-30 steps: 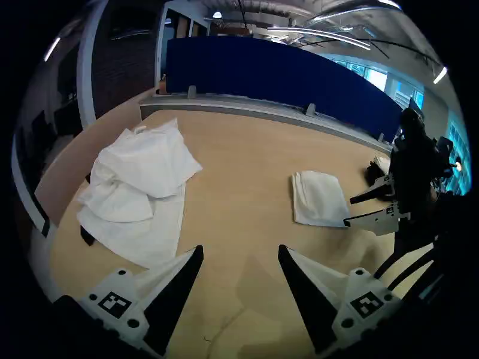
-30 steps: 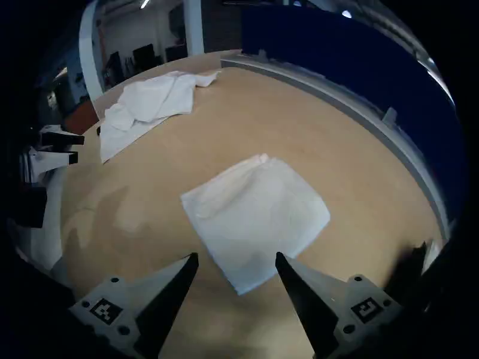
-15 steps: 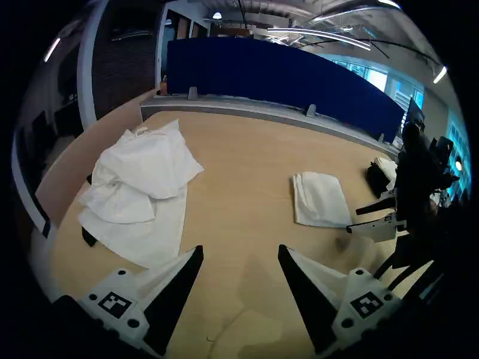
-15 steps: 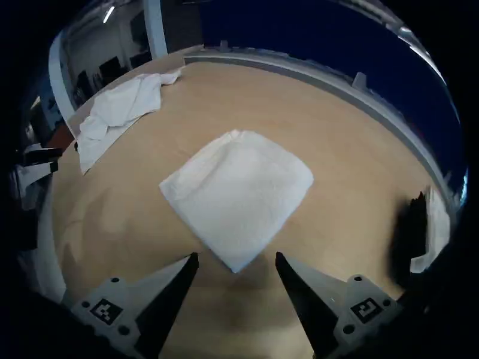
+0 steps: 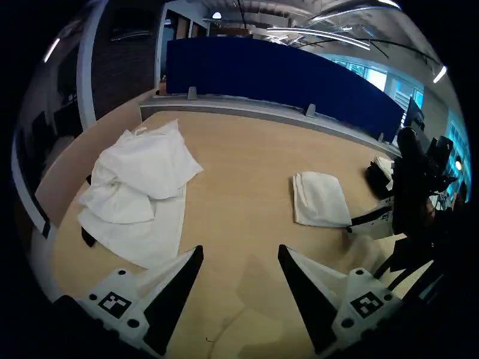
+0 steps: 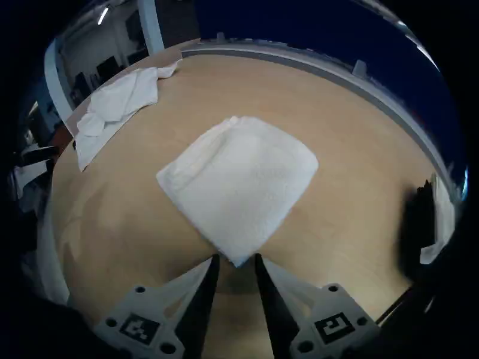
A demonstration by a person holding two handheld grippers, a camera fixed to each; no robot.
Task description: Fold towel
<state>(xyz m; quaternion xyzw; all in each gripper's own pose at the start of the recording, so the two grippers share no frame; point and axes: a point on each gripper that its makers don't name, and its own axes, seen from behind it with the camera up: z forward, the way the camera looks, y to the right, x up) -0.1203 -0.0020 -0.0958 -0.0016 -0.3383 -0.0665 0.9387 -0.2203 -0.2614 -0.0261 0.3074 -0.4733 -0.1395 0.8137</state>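
Counting first: one folded towel (image 6: 239,179) is lying flat on the wooden table (image 6: 347,143). One loose heap of white towels (image 5: 141,179) is sprawling near the table's far left corner, well apart from it. How many cloths are making up that heap, I cannot tell.

Two grippers are in play. The right gripper (image 6: 236,258) is sitting low at the folded towel's nearest corner, fingers standing close together with a slim gap. That corner is poking right into the gap, though whether the fingers are actually pressing on it I cannot tell.

The left gripper (image 5: 239,251) is hovering over bare table with its fingers spread wide apart and nothing between them. In the left gripper view, the folded towel is lying ahead and to the right, and the heap is spreading out ahead and to the left. A blue partition (image 5: 269,72) is running along the table's far edge.
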